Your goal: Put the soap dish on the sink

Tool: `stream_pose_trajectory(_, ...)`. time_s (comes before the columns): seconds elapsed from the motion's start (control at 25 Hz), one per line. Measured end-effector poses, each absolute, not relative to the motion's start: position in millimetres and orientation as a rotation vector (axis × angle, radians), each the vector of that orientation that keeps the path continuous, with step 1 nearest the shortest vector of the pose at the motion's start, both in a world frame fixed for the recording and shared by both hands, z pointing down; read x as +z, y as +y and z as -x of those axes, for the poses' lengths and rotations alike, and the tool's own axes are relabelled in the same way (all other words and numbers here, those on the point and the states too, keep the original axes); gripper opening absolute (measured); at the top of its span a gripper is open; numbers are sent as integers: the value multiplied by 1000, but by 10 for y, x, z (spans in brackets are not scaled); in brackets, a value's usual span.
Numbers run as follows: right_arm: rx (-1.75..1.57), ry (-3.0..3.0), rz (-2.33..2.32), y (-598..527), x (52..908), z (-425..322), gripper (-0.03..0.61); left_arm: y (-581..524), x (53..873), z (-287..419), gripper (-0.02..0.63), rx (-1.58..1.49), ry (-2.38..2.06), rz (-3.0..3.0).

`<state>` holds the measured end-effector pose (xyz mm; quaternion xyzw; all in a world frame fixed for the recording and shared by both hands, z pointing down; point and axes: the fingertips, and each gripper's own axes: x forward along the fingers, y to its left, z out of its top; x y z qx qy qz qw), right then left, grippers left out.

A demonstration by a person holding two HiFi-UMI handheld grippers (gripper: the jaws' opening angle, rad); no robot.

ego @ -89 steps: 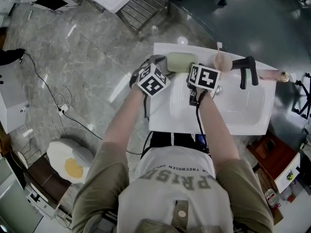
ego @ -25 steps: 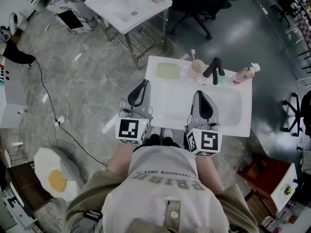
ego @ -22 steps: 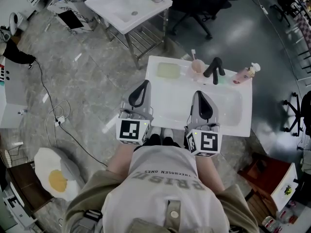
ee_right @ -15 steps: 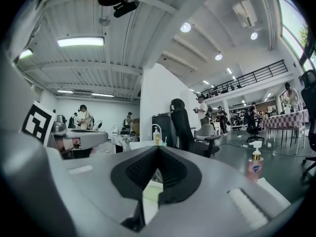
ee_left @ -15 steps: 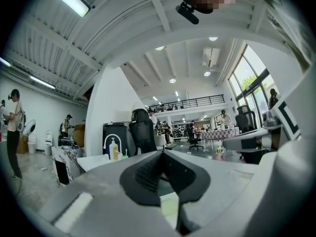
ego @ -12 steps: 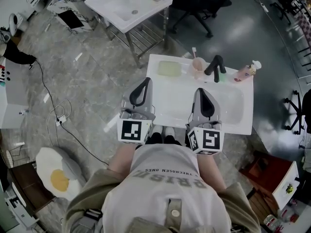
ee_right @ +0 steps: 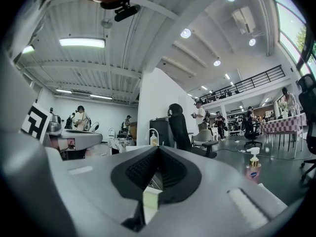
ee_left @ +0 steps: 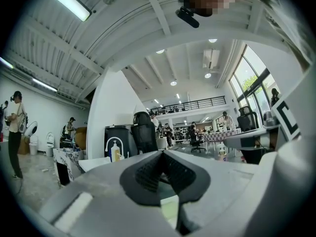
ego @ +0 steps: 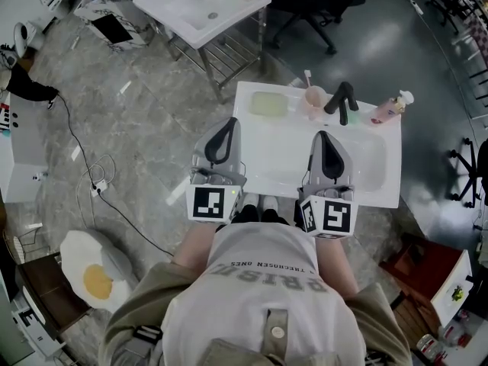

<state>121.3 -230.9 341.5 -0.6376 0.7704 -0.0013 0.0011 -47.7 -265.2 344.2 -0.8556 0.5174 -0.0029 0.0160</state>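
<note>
Holding the fingers [ee_left: 148, 174] of the left gripper [ee_left: 163, 154] pressed together tip to tip, gripping nothing. Doing the same with the right gripper [ee_right: 158, 149] — dark pads meeting, empty.

Pointing both grippers level and side by side toward the back of the white sink [ego: 385, 193]. Hanging the left one at the sink's front left corner and the right one over the front rim of the basin, marker cubes nearest the person's chest.

Finding the pale green soap dish [ego: 268, 103] already sitting on the sink's back ledge, at its left corner — well apart from both grippers. Seeing, further right along that ledge, a pink cup [ego: 313, 97] with a toothbrush standing in it, then a black tap [ego: 341, 100] reaching over the basin, then a pink pump bottle [ego: 387, 110] near the right corner.

Standing on a grey marbled floor [ego: 145, 105], with a second white sink [ego: 183, 6] on a metal frame beyond the first. Noting a fried-egg-shaped cushion [ego: 91, 269] lying at lower left, with a dark cable [ego: 84, 155] trailing across the floor above it.
</note>
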Motion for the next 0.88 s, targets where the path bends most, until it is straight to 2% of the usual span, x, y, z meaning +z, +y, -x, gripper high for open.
stream_pose_trajectory(0.88,65,2450,2003,-2328,3369,-1238,0,-2633,3577,348,8,-79,1559,2702)
